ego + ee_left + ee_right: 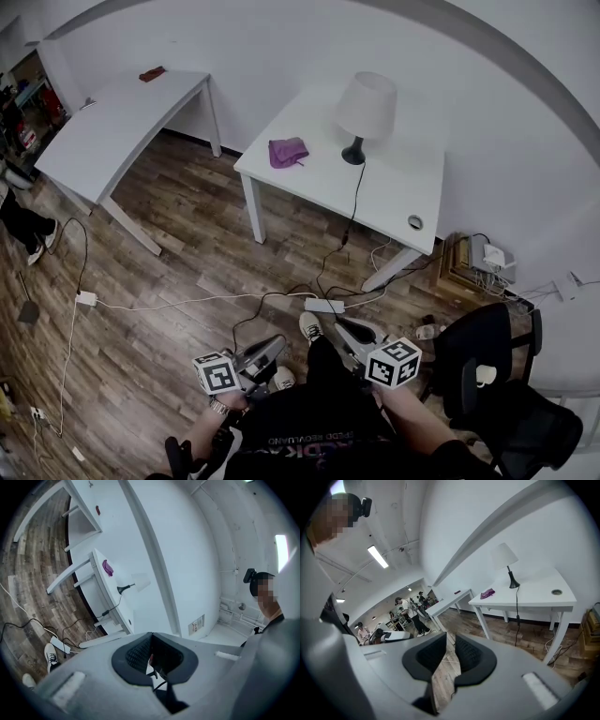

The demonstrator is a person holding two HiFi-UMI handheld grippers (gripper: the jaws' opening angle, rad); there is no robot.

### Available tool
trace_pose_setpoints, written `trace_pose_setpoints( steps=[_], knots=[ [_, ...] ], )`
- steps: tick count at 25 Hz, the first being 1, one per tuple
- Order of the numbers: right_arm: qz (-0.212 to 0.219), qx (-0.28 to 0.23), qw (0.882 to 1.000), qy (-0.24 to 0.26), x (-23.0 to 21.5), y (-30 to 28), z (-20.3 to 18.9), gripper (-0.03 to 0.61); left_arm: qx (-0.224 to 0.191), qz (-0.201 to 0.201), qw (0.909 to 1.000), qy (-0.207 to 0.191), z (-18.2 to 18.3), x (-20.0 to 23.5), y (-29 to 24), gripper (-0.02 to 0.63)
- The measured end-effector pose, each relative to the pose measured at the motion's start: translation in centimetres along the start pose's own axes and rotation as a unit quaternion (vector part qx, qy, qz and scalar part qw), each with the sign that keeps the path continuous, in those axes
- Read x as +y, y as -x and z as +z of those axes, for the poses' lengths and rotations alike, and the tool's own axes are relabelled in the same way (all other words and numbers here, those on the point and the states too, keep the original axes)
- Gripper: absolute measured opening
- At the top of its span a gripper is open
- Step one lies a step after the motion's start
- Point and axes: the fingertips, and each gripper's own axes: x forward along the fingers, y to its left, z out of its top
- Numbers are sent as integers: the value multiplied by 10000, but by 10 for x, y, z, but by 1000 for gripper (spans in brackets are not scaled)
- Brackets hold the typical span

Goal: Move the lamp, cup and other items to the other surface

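**Two jobs first: walk in, then grip low**

Left gripper [151,634]: jaws meet at the tips, holding nothing. Right gripper [447,641]: jaws slightly apart, only floor between. The white-shaded lamp [365,111] with a slim black stem stands well ahead, near the back edge of the white desk [394,192], beside a crumpled purple cloth [288,151]. Probably safest to clamp the stem and mind the trailing black cord [354,202].

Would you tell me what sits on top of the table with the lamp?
On the table are a white-shaded lamp and a crumpled purple cloth, plus a round cable hole near one corner. The shade hides the surface behind it.
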Motion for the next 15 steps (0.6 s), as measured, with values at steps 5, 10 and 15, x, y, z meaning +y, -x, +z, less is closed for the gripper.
trace_pose_setpoints(
  steps=[5, 10, 15],
  knots=[
    [154, 94, 9997, 187, -27, -50, 33, 85, -727, 414, 9965, 30, 37, 19, 24, -3],
    [242, 226, 9980, 545, -62, -118, 87, 104, -1420, 862, 9861, 32, 74, 37, 41, -2],
    [179, 410, 9950, 897, -104, -192, 143, 128, -1984, 1229, 9722, 176, 104, 57, 43, -3]
  ],
)
